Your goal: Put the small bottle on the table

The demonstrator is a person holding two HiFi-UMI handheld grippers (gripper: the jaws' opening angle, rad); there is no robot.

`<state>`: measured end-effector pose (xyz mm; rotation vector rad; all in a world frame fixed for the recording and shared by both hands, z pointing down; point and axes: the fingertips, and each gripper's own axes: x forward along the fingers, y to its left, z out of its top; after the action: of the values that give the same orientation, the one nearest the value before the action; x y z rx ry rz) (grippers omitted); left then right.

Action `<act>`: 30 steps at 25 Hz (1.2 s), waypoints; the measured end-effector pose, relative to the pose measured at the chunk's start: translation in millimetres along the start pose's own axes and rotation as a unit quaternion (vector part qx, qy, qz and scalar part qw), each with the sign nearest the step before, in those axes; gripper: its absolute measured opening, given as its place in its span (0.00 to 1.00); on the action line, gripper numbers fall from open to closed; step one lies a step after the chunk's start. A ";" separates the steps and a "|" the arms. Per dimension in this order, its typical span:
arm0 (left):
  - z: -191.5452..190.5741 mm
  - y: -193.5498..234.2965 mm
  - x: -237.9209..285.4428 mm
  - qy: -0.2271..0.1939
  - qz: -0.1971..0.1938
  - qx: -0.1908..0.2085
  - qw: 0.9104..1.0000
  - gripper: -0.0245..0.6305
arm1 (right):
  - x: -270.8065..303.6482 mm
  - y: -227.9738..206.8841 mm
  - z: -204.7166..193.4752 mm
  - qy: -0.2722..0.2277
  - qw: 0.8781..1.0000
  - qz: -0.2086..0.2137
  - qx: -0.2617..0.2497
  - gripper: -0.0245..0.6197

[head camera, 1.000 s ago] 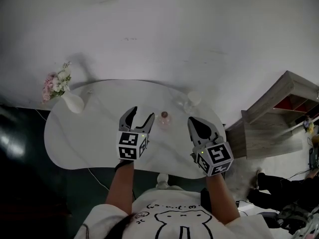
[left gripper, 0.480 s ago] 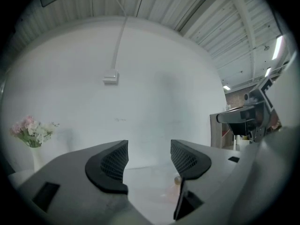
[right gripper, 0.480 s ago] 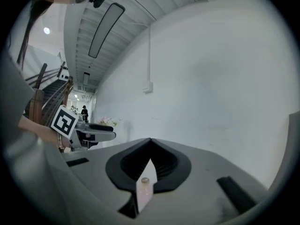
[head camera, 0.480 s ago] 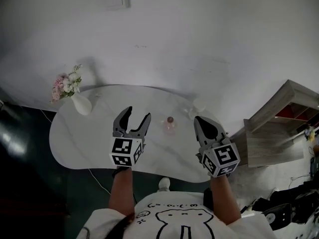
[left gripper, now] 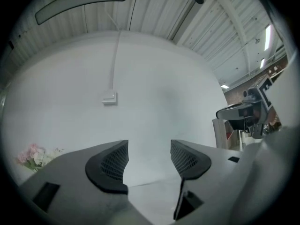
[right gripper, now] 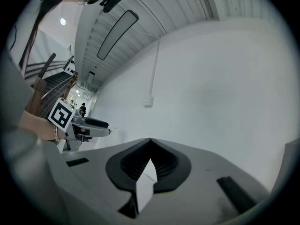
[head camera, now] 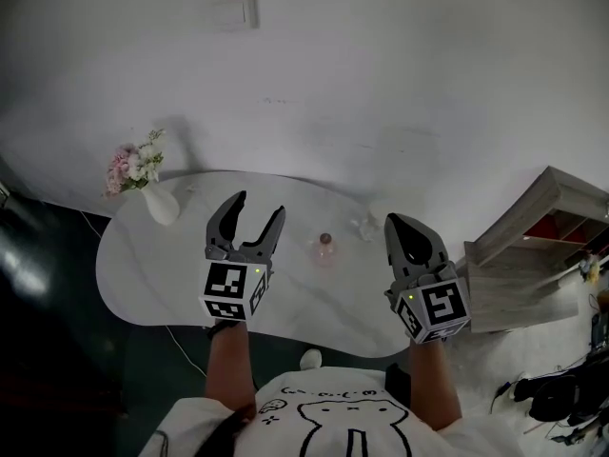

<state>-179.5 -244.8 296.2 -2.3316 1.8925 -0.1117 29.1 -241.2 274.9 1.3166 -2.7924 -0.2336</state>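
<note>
The small bottle (head camera: 324, 248) stands upright on the white bench (head camera: 152, 274). It is between the two hand-held grippers and touches neither, so the job looks done. The left hand-held gripper (head camera: 258, 206) has its jaws spread wide, with nothing between them. The right hand-held gripper (head camera: 400, 222) has its jaws pressed together and is empty too. The bottle looks round and see-through, with a dark reddish top. The bench is smooth with round edges. A white vase (head camera: 160, 203) of pink flowers stands at its far left.
</note>
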 end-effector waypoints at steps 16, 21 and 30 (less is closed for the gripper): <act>56.7 12.5 -27.9 -0.055 0.040 0.029 0.997 0.04 | -20.1 -16.6 36.7 -0.020 0.998 -0.034 -0.043 0.03; 64.2 11.8 -34.9 -0.064 0.043 0.044 0.996 0.04 | -23.8 -16.0 41.0 -0.023 0.998 -0.040 -0.047 0.03; 70.3 13.5 -44.9 -0.065 0.047 0.064 0.995 0.04 | -24.8 -8.2 46.2 -0.025 0.998 -0.039 -0.043 0.03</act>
<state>-191.9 -199.4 226.0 -2.1102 1.8696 -0.0669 46.4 -221.8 228.6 1.4217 -2.7391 -0.3921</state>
